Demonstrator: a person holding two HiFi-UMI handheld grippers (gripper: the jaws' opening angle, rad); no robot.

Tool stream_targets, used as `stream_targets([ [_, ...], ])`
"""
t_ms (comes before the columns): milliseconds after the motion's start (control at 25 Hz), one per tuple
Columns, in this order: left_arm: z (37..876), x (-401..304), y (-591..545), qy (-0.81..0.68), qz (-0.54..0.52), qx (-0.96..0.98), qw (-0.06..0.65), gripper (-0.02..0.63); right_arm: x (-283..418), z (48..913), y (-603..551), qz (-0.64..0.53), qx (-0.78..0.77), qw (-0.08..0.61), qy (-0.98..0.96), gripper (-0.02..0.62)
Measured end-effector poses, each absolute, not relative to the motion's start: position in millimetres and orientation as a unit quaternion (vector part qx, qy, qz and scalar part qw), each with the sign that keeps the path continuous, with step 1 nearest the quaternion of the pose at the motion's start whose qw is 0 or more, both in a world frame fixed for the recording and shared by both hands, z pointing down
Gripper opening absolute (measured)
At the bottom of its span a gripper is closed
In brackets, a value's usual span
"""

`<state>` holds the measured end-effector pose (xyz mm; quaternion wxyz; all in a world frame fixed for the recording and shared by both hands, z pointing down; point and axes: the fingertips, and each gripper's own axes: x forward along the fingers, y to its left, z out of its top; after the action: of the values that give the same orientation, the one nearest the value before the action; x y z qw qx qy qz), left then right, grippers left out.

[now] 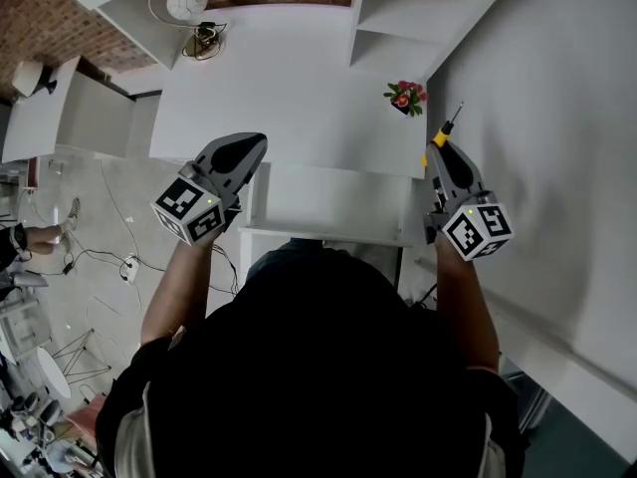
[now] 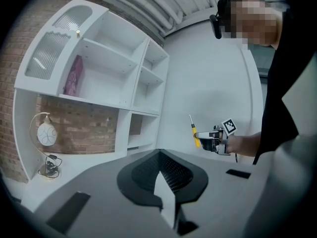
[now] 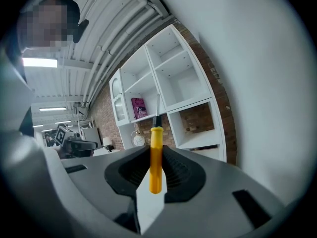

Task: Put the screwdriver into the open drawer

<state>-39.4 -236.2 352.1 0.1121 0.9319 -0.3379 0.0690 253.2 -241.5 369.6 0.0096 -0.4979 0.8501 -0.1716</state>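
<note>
Two tongs are up over the near edge of the white table (image 1: 289, 78), one on each side of the open drawer (image 1: 328, 202). The right tongs (image 3: 154, 172) are clenched on the screwdriver (image 3: 155, 157), pinching the yellow handle low down, so most of the handle and all of the thin metal shaft stand clear. The left tongs (image 2: 161, 175) are closed on nothing and hover off the drawer's left side.

The screwdriver is in the air at the drawer's far right corner, not yet over its opening. Its long axis runs in line with the tongs. The tip leads away from the person, toward the flower pot (image 1: 405, 97) near the table's right edge, and from the left gripper view it stands close to upright, tip up.

It looks light and stiff, nothing fragile about it. The smooth plastic handle is probably a little slippery, and a hold so near its butt end could let it swing in the pads. The thick middle of the handle would likely be the steadier place to grip. To lie flat in the drawer it would likely need tipping down from this raised pose.
</note>
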Motion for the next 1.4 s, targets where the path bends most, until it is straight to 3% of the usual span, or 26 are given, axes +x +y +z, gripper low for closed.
stream_targets([
  [1400, 378, -48, -270, -0.349, 0.088, 0.923, 0.139, 0.015, 217, 443, -278, -0.226, -0.453, -0.031, 0.862, 0.083],
])
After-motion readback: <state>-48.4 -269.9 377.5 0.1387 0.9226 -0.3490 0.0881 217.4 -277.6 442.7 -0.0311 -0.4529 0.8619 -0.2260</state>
